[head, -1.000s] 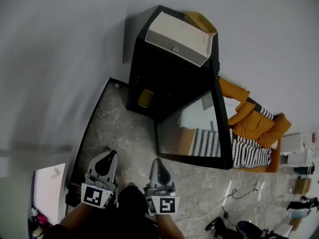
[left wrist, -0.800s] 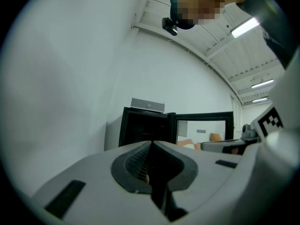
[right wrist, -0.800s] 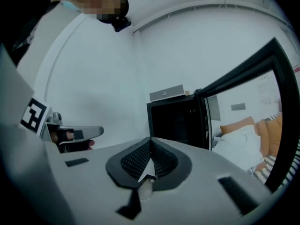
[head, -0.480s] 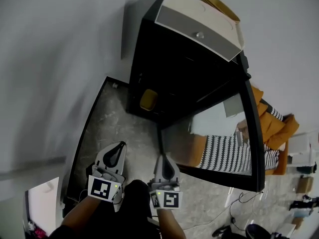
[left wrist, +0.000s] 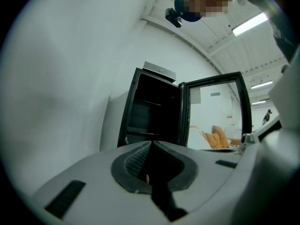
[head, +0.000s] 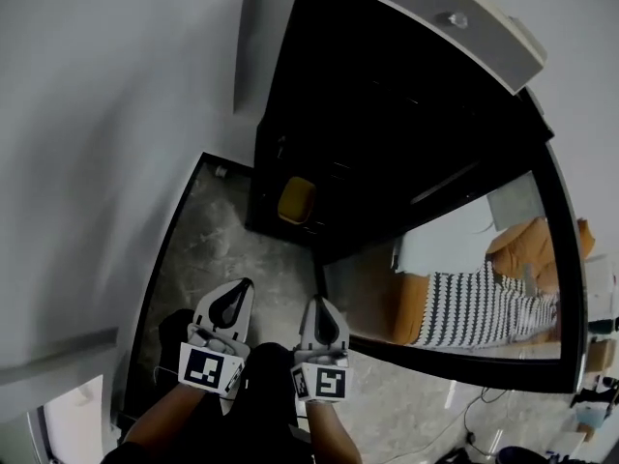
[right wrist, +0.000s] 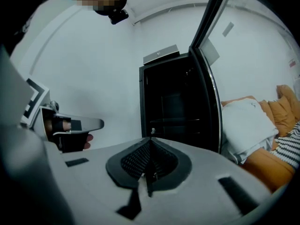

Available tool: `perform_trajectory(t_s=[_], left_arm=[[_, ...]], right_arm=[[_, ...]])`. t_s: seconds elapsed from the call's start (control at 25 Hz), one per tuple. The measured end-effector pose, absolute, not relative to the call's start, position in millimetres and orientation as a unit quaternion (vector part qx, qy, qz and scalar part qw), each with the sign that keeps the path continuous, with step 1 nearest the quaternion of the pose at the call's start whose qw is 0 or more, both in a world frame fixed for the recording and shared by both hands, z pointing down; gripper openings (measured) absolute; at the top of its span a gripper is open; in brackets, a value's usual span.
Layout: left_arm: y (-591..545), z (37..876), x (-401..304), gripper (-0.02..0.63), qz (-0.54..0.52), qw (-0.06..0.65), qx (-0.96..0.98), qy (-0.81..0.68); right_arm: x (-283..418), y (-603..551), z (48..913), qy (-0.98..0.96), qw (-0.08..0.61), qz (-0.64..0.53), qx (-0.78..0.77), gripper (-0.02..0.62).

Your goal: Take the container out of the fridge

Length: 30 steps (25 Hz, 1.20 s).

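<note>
A black fridge [head: 387, 114] stands open against the white wall, its glass door [head: 464, 278] swung out to the right. A yellow container [head: 296, 200] sits low inside it, near the left of the opening. In the head view both grippers are held low and side by side, short of the fridge. My left gripper [head: 235, 293] is shut and empty. My right gripper [head: 319, 309] is shut and empty too. The left gripper view shows the dark fridge interior [left wrist: 152, 116] ahead; so does the right gripper view, where the fridge [right wrist: 178, 107] looks dark and the container is not visible.
The marbled floor [head: 222, 249] has a dark border [head: 164, 269] along the wall on the left. The door glass reflects an orange and striped seat [head: 474, 303]. A white panel with a knob [head: 455, 22] lies on top of the fridge. Cables [head: 479, 419] trail at lower right.
The fridge has grown larger and nearer in the head view as the person moved toward it. Both grippers stayed shut and side by side.
</note>
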<state>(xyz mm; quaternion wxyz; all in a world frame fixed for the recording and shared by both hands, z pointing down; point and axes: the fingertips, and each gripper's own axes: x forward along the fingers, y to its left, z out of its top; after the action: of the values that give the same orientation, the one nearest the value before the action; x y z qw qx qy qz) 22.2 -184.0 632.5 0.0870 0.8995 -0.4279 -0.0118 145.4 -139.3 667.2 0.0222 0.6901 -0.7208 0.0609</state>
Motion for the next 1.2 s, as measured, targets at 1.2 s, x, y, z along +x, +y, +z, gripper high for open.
perform_trajectory(t_s=[1.2], left_arm=[[-270, 748, 37, 0.008, -0.039, 0.093, 0.92, -0.379]], right_arm=[[163, -262, 880, -0.679, -0.004, 0.155, 0.717, 0.0]])
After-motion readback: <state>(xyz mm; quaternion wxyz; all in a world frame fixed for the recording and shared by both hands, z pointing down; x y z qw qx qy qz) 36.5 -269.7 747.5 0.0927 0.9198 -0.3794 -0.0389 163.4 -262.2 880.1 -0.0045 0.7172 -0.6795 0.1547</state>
